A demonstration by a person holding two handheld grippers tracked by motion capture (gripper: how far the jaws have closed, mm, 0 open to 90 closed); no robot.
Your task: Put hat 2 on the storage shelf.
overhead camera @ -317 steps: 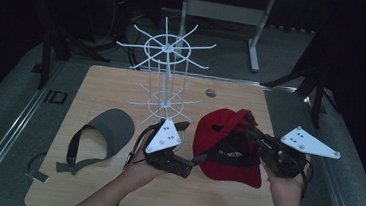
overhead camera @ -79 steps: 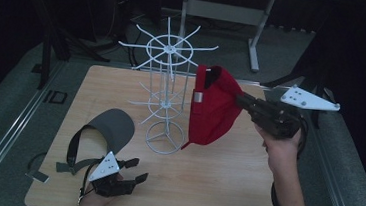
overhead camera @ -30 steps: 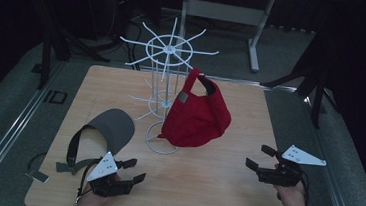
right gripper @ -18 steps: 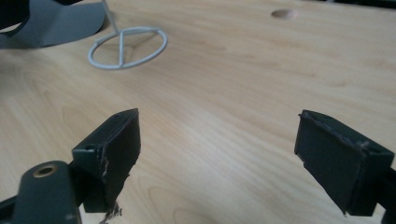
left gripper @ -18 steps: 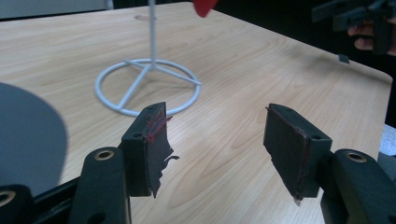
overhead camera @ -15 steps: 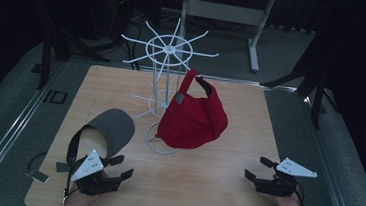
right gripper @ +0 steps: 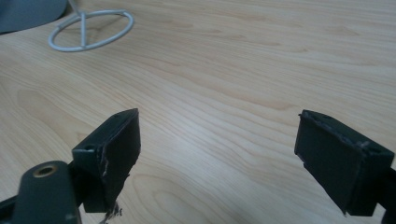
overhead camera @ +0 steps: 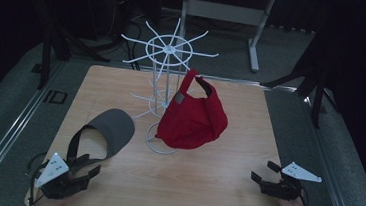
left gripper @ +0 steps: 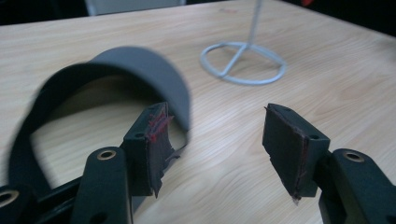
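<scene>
A red cap hangs by its back strap from an arm of the white wire rack at the table's middle. A grey visor lies flat to the rack's left. My left gripper rests open at the near left corner, just short of the visor's strap. In the left gripper view, the visor lies right beyond the left gripper with nothing between its pads. My right gripper sits open and empty near the front right edge. Bare wood lies between the pads of the right gripper.
The rack's round base ring stands on the wooden table ahead of both grippers, and the base ring lies far left in the right gripper view. Dark floor and metal frame legs surround the table.
The right gripper carried the red cap to the rack, let go and drew back to the near right edge. The cap now hangs still. The left gripper slid left and back.
</scene>
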